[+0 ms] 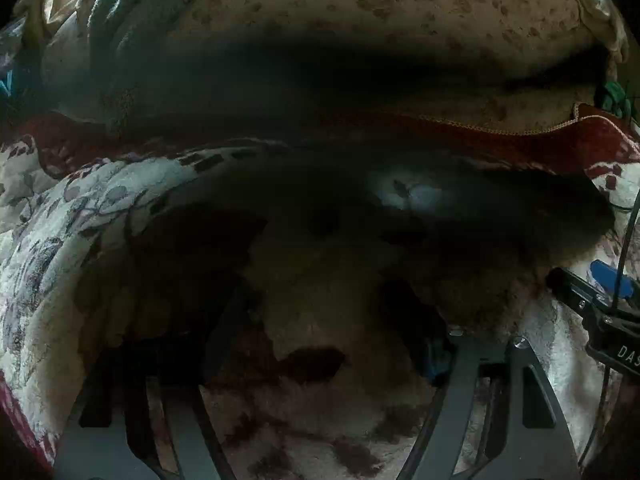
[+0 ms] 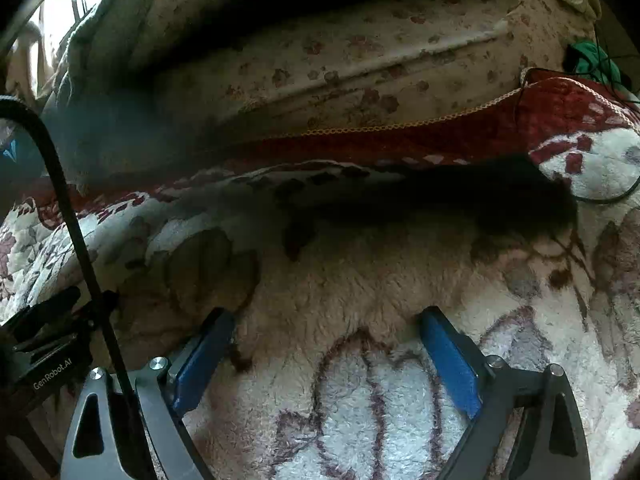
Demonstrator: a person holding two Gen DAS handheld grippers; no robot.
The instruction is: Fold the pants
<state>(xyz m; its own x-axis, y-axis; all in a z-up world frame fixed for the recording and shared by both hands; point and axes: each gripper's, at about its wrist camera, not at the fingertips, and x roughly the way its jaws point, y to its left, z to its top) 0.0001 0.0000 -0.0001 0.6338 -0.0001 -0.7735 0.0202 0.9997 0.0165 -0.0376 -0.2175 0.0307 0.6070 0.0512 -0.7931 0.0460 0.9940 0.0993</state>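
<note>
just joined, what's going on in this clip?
A person holds a hand-held gripper in each hand over a fleecy floral blanket. The right hand-held gripper is open with nothing between its blue pads. The left hand-held gripper sits low in shadow, also open. A dark garment, probably the pants, lies ahead, ungripped.

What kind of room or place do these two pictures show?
Probably a bedroom or living room at home: a fluffy cream blanket with dark red flower pattern covers a soft bed or sofa, and a beige flower-printed cushion or backrest stands behind it.
</note>
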